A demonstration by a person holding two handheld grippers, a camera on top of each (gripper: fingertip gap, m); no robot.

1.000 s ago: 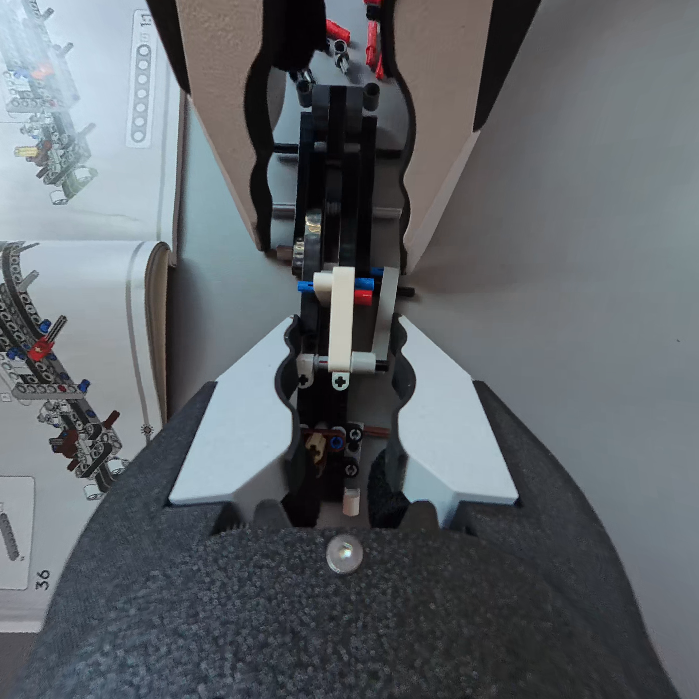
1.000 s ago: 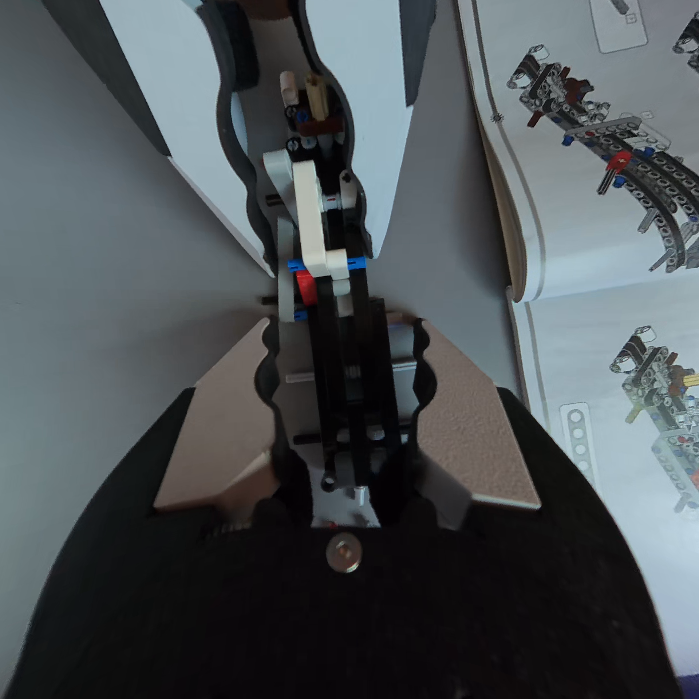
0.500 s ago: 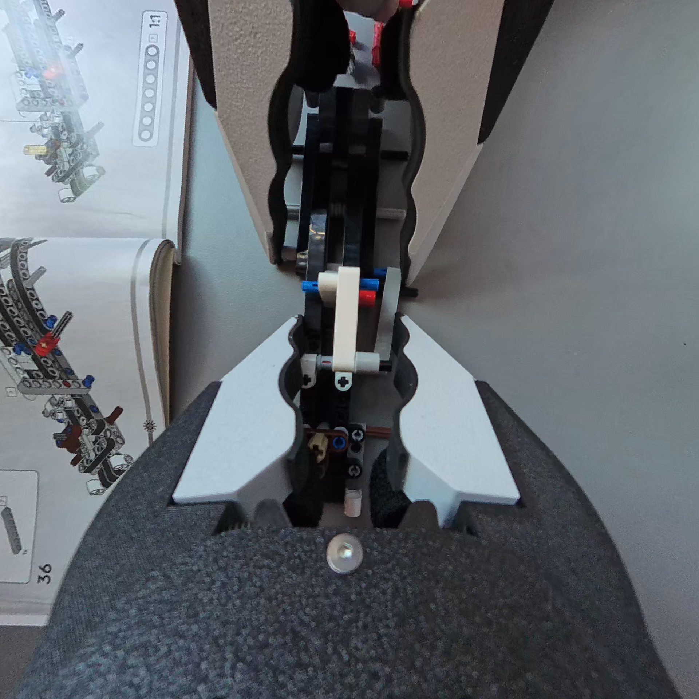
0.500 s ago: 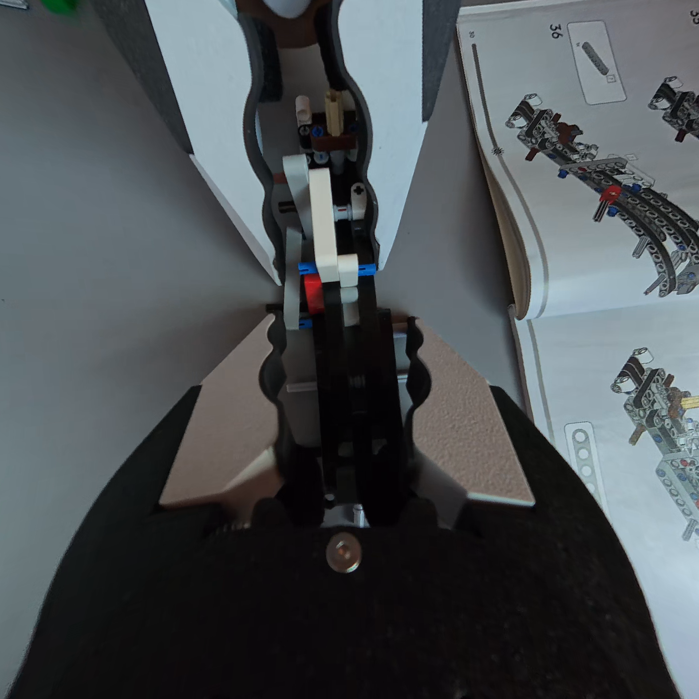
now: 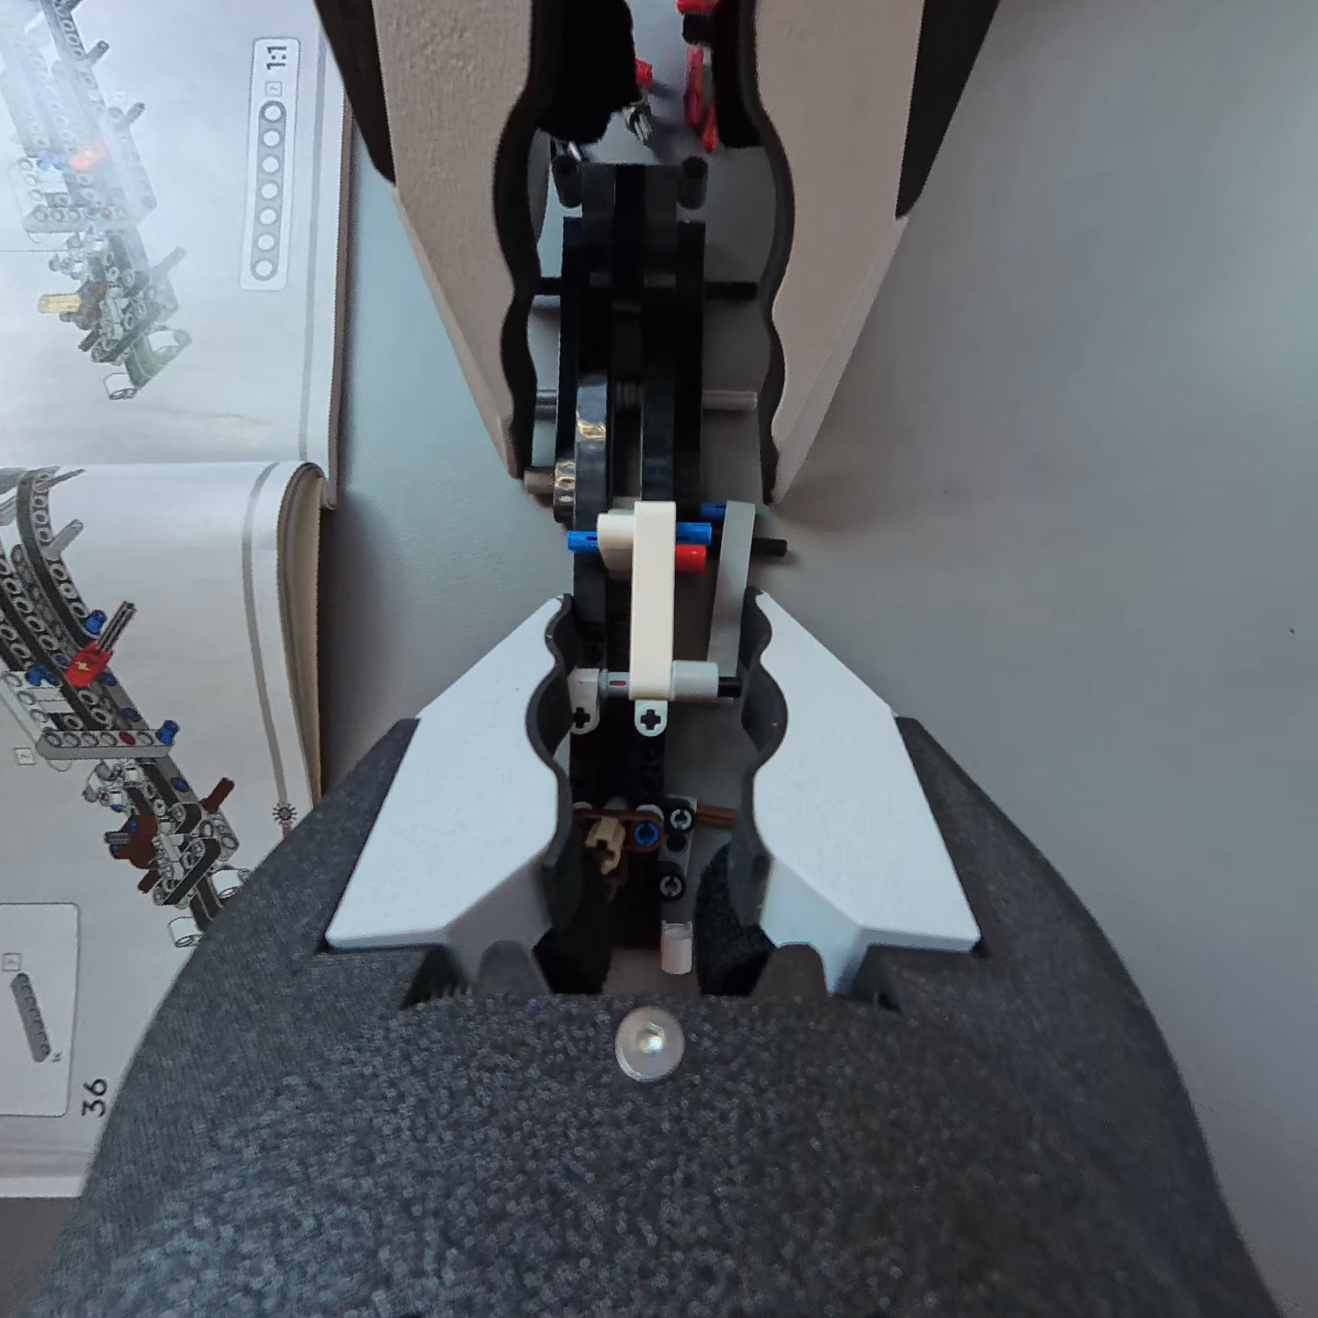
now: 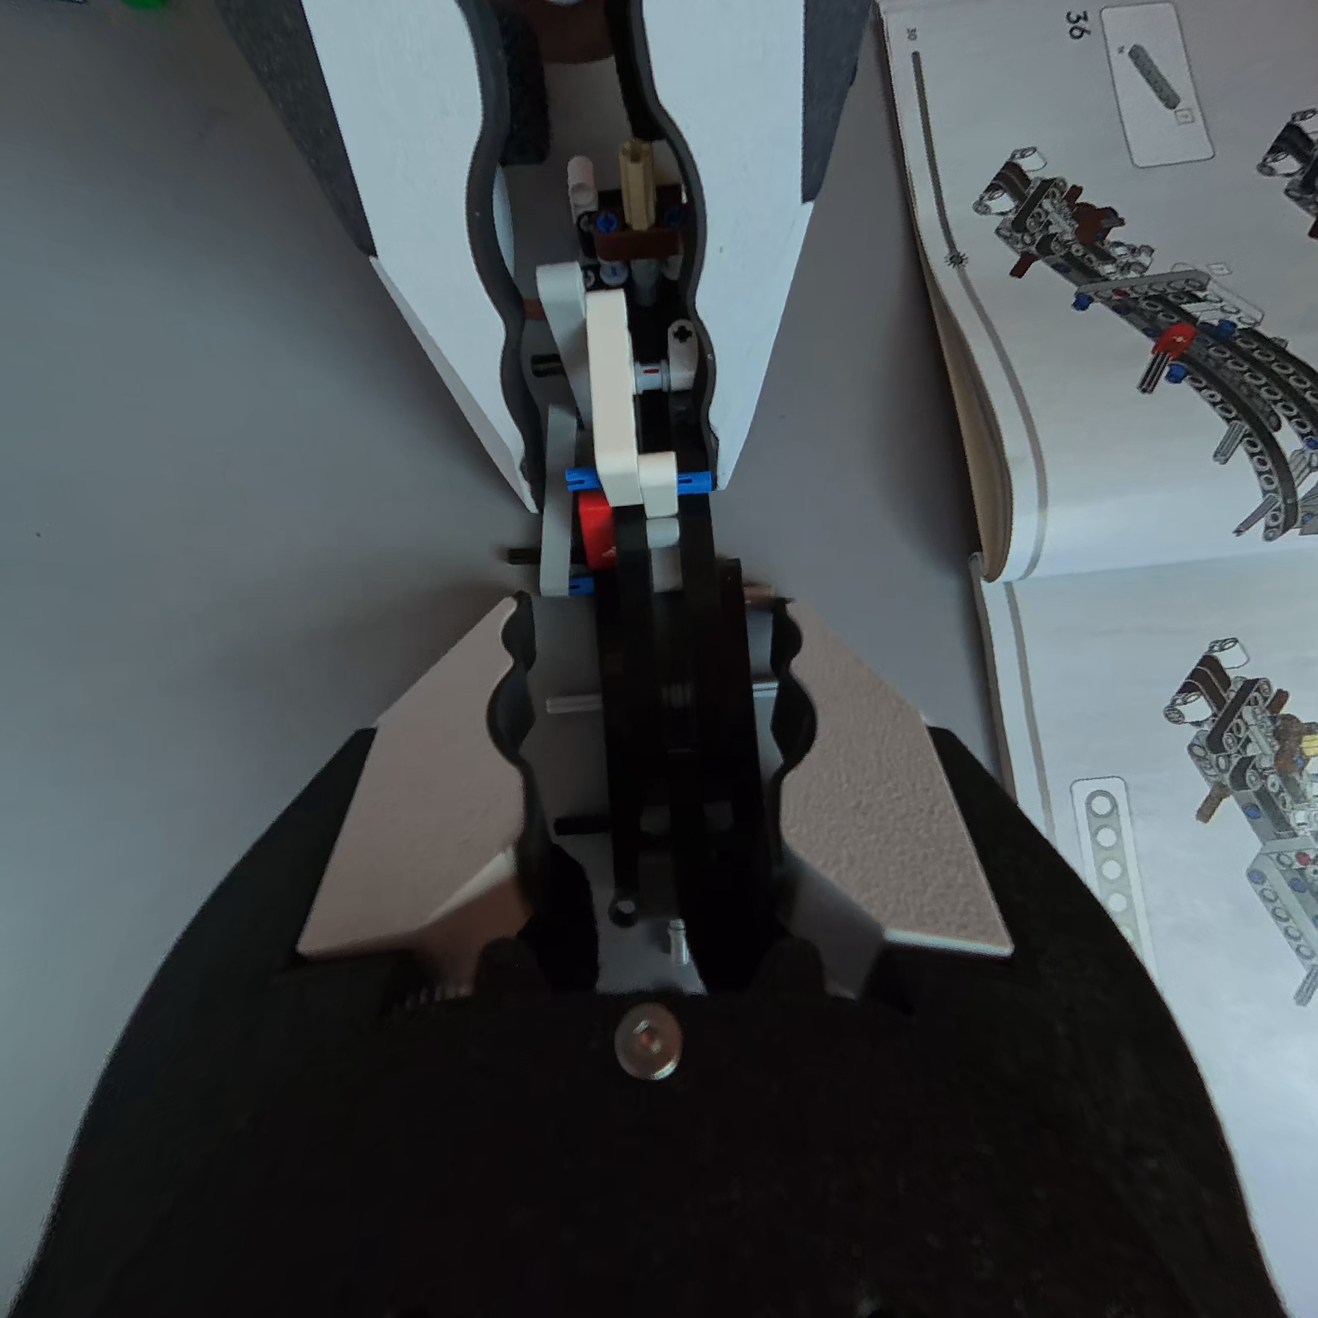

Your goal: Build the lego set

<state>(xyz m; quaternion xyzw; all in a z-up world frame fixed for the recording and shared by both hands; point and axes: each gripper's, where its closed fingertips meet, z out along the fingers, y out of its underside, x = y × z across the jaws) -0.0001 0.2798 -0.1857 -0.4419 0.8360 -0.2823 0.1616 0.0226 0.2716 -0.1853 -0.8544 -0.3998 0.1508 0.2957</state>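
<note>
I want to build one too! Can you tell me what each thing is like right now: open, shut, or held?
Left tongs: shut on the brick model, pads against its sides.
Right tongs: open, gaps beside the model.
Brick model: part-built, gripped at one end.
Instruction booklet: open, lying on the table.

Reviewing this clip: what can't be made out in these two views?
- Right gripper pads against the model: right wrist view, motion blur, contact unclear.
- Model's underside: both views, hidden by its own black beams.
- Red pins: left wrist view, blurred, cut by the top edge and the right gripper's fingers.
- Booklet: pages cut by frame edges in both views.
- Green thing: right wrist view, cut by the top edge.
</note>
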